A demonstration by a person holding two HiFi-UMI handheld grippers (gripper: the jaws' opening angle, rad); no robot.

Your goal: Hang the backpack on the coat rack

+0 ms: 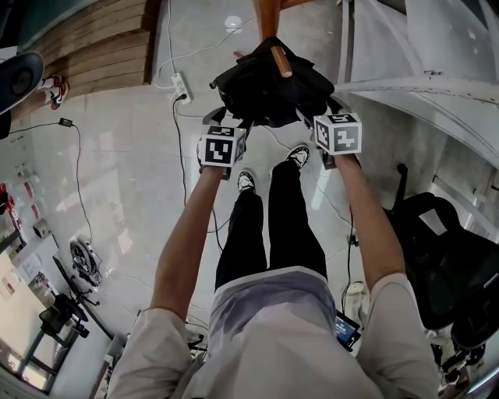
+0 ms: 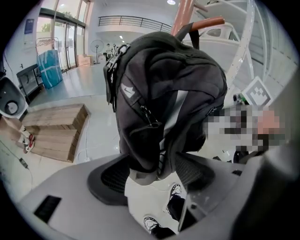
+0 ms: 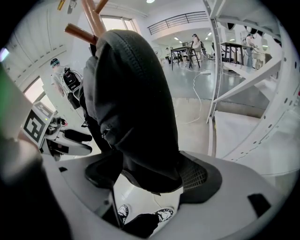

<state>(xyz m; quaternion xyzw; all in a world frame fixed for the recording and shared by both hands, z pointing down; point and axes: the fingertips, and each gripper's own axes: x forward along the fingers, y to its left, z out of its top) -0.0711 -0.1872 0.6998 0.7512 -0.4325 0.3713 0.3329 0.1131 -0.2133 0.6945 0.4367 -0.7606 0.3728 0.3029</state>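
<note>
**Backpack at the peg — hooking step in hand**

Both grippers carry the backpack (image 1: 269,90) from below, bunched up against the coat rack (image 1: 267,17). The left gripper (image 2: 152,172) pinches a fold of the bag's bottom edge. The right gripper (image 3: 150,174) has its jaws spread wide and filled by the bulky base, with fabric against both pads. The top loop (image 2: 189,33) sits at the angled peg (image 2: 206,22) — whether it is fully over, I cannot tell. Next, I judge, the loop must settle on the peg before either grip lets go. The bag is soft black nylon with a zip and pale stripe; the peg is round, smooth, reddish wood.
</note>
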